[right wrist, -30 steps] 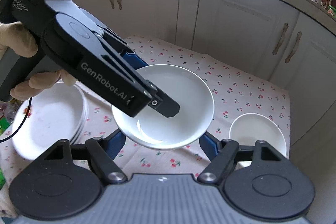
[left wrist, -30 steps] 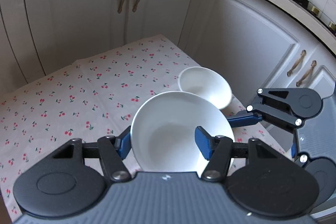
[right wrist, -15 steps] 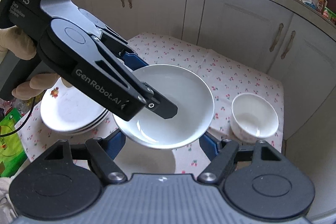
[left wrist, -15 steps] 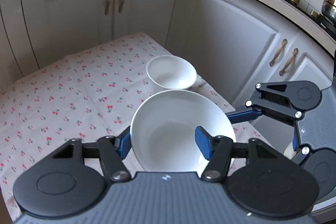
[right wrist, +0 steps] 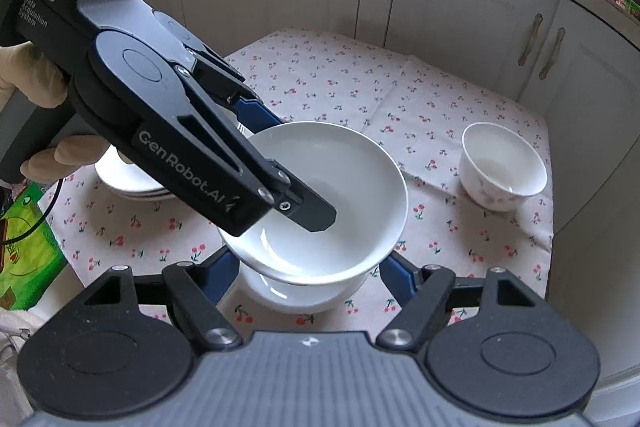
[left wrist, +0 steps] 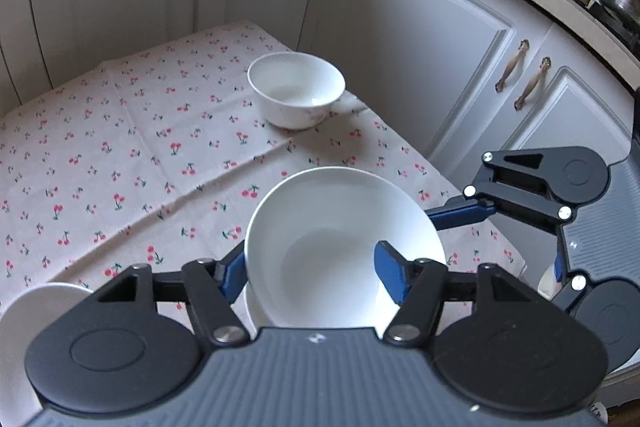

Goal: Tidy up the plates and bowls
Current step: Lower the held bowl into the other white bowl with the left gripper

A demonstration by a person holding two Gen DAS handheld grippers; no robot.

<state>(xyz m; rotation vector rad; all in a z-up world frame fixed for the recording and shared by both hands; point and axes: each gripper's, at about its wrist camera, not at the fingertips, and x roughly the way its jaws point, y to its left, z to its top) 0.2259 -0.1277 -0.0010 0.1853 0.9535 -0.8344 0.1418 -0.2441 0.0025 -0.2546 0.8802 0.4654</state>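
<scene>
l gripper point(right wrist: 280, 163) easing off bowl point(right wrist: 340, 187) – stacked

**Covered and cropped**

The lower bowl point(right wrist: 296, 293) shows only as a rim beneath the held bowl point(right wrist: 340, 187). The left tongs point(right wrist: 276, 171) cover most of the plate stack point(right wrist: 128, 183). In the left wrist view, a plate point(left wrist: 24, 311) is cut by the frame edge.

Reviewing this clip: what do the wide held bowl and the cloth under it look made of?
Wide bowl: probably glazed white ceramic or porcelain; smooth, glossy, with bright window highlights. Tablecloth: seemingly thin woven fabric, matte, showing fold creases and a printed cherry pattern.
</scene>
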